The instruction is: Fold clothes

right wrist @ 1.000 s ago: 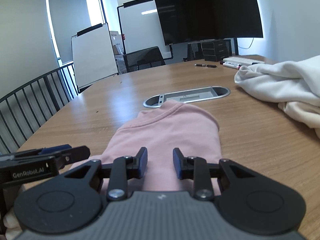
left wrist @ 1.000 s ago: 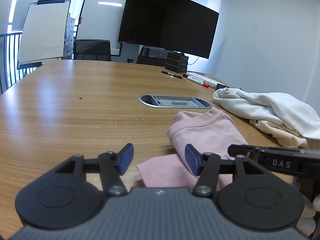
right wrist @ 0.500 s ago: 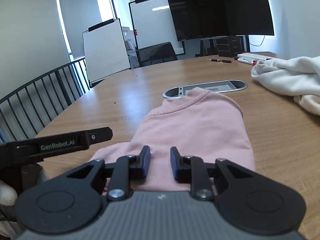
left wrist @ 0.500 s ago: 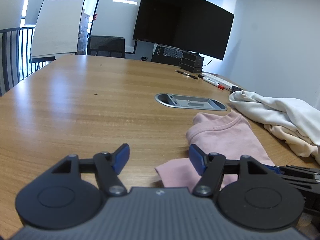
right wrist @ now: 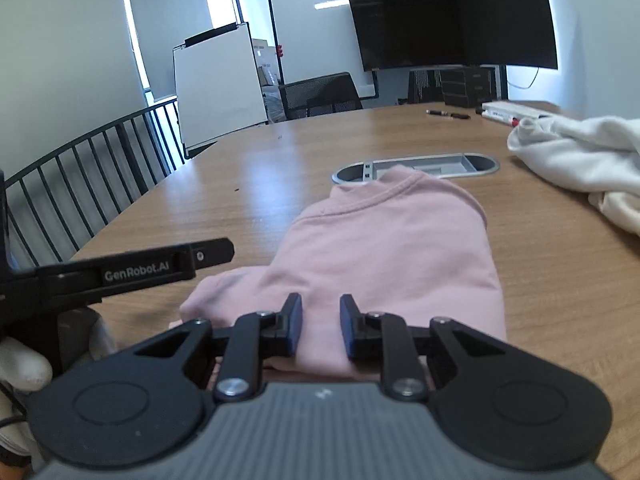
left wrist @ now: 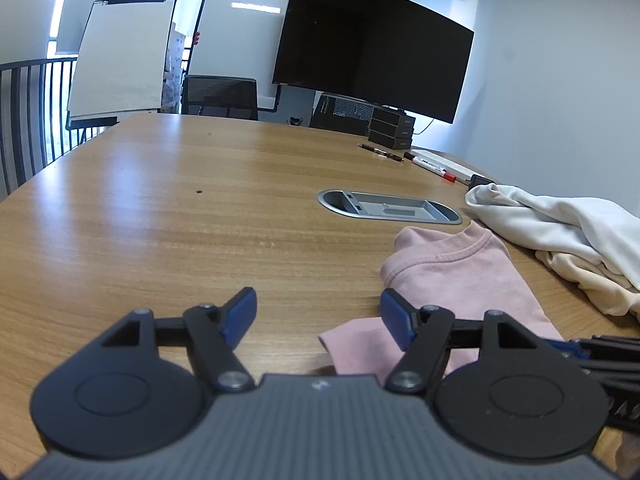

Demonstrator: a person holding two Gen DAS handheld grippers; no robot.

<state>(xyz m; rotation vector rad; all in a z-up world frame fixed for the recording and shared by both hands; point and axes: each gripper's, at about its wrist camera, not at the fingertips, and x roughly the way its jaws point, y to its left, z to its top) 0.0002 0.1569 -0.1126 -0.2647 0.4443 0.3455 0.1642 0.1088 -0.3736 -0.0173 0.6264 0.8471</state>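
Note:
A pink shirt (left wrist: 452, 276) (right wrist: 384, 252) lies folded on the wooden table (left wrist: 180, 220), collar toward the far side. My left gripper (left wrist: 318, 312) hovers open and wide over bare wood just left of the shirt's near corner, holding nothing. Its black side bar (right wrist: 132, 268) shows in the right wrist view. My right gripper (right wrist: 321, 326) sits low over the shirt's near edge. Its jaws stand a narrow gap apart with pink fabric showing between them. Its body (left wrist: 600, 356) appears at the right edge of the left wrist view.
A pile of white and cream clothes (left wrist: 560, 220) (right wrist: 580, 156) lies to the right. A grey cable tray (left wrist: 390, 210) (right wrist: 420, 164) is sunk in the table beyond the shirt. Pens and markers (left wrist: 430, 166) lie farther back. A gloved hand (right wrist: 24, 364) is at the left.
The left gripper has drawn away to the left of the shirt and its jaws have opened wider. The right gripper's jaws have narrowed slightly over the shirt's near edge.

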